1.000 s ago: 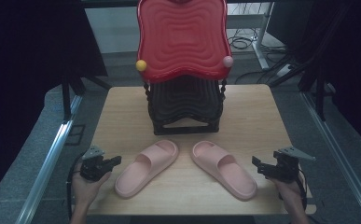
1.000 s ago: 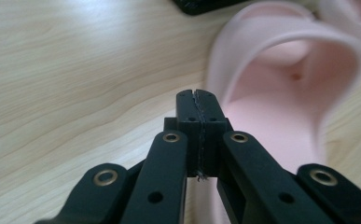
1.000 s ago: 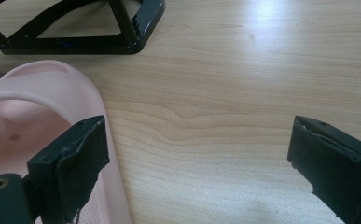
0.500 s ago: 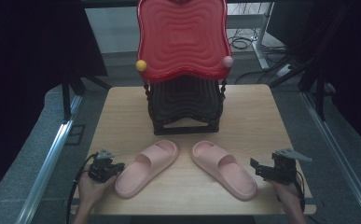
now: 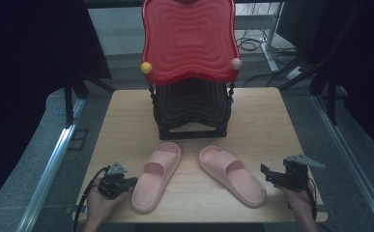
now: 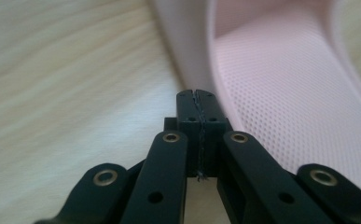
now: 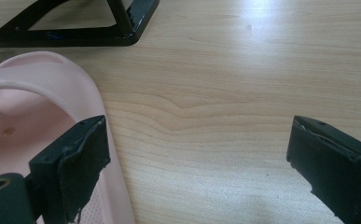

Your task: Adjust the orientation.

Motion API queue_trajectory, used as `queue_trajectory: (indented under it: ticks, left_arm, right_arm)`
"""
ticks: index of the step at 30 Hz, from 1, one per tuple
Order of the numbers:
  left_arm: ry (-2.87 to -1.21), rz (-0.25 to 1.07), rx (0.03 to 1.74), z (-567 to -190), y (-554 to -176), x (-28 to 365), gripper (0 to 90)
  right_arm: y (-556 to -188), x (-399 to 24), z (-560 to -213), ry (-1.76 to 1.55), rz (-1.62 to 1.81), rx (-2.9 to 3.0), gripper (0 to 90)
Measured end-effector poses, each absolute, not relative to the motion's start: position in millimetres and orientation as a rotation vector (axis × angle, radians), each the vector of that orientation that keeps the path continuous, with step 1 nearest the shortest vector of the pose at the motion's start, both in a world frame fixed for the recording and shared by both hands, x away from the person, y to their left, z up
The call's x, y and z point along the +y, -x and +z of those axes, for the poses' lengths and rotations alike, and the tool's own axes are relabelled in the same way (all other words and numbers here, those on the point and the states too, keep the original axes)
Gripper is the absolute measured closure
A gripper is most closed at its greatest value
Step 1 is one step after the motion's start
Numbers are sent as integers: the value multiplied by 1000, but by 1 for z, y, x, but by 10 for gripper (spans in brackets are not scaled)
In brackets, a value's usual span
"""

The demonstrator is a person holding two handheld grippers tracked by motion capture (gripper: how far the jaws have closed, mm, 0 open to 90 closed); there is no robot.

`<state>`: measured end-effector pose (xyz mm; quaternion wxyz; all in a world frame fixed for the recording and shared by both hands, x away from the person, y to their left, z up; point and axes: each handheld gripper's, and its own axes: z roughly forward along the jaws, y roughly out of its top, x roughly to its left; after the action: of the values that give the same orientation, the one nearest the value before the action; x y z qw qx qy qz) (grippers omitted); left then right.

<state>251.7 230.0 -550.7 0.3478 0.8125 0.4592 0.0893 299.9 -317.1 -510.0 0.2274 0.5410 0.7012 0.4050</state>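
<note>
While the high view looks down on a pale wooden table [image 5: 126,116], 2 pink slide sandals lie on its near half, toes angled toward each other: the left sandal [image 5: 156,175] and the right sandal [image 5: 231,175], apart from one another. Behind them, at mid-table, stands a black rack [image 5: 190,108] with a red wavy-edged tray [image 5: 189,41] leaning upright above it; a yellow ball [image 5: 146,67] and a pink ball [image 5: 236,63] sit at the tray's 2 lower corners. At the near left edge a hand [image 5: 100,203] holds the left gripper [image 5: 129,182], its tip just beside the outer edge of the left sandal's heel end. At the near right edge the other hand [image 5: 300,203] holds the right gripper [image 5: 266,174], which is near the right sandal's heel end but apart from it; a grey plate [image 5: 304,160] tops it.

Seen from the left gripper view, the 2 black jaws are pressed together with nothing between them, and their tip lies against or just beside the sandal's pink side wall [image 6: 192,51]; the dotted footbed [image 6: 290,107] runs off to the right.

From the right gripper view, the jaws are spread wide over bare wood. One jaw overlaps the sandal's rim [image 7: 92,98], though I cannot tell whether it touches. The rack's black base [image 7: 75,35] crosses the top.
</note>
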Motion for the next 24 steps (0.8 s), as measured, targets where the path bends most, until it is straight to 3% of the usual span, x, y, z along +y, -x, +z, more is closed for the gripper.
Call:
queue_trajectory:
  ticks: [10, 24]
  left_arm:
    - [-2120, 159, 1104, -549, -239, 191, 899]
    - [-2187, 104, 971, -545, -251, 118, 896]
  right_arm:
    - [-300, -315, -513, -1500, 1101, 1946, 56]
    - [-300, -316, -514, -1511, 1092, 1944, 56]
